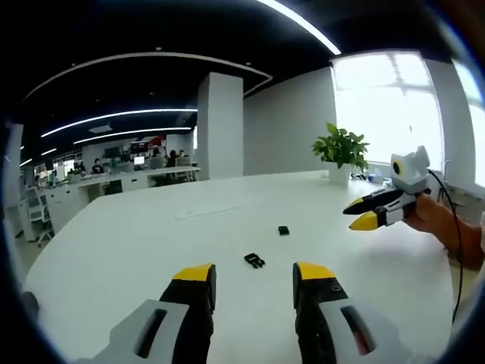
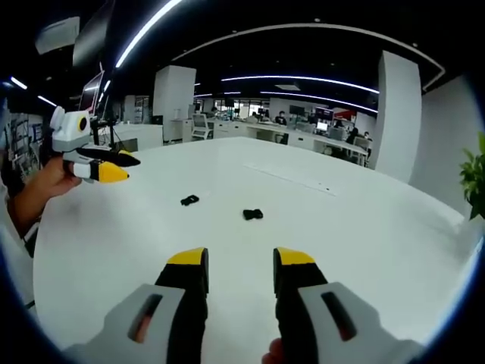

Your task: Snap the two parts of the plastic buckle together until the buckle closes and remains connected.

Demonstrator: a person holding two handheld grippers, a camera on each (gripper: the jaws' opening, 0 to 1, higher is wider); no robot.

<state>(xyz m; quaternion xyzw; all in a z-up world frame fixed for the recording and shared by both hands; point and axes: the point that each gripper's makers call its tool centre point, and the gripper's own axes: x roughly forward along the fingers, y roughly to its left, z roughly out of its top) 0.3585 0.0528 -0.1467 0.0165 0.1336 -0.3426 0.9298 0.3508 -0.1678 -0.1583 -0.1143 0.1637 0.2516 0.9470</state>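
Observation:
Two small black buckle parts lie apart on the white table [image 1: 136,243]. In the left gripper view the pronged part [image 1: 255,261] lies just beyond my left gripper [image 1: 254,274], which is open with nothing between its yellow-tipped fingers. The smaller part [image 1: 283,230] lies farther off. My right gripper [image 1: 355,216] hovers open at the right, held by a hand [image 1: 432,218]. In the right gripper view my right gripper [image 2: 241,259] is open above the table, with one part [image 2: 253,214] ahead and the other part [image 2: 189,200] to the left. The left gripper [image 2: 130,168] hangs above the table's left side.
A potted plant [image 1: 342,148] stands at the table's far edge by the bright window. A white pillar [image 1: 220,125] and office desks with people [image 2: 303,125] lie beyond the table. The table's rounded edge [image 2: 53,250] curves near the person's arm [image 2: 30,193].

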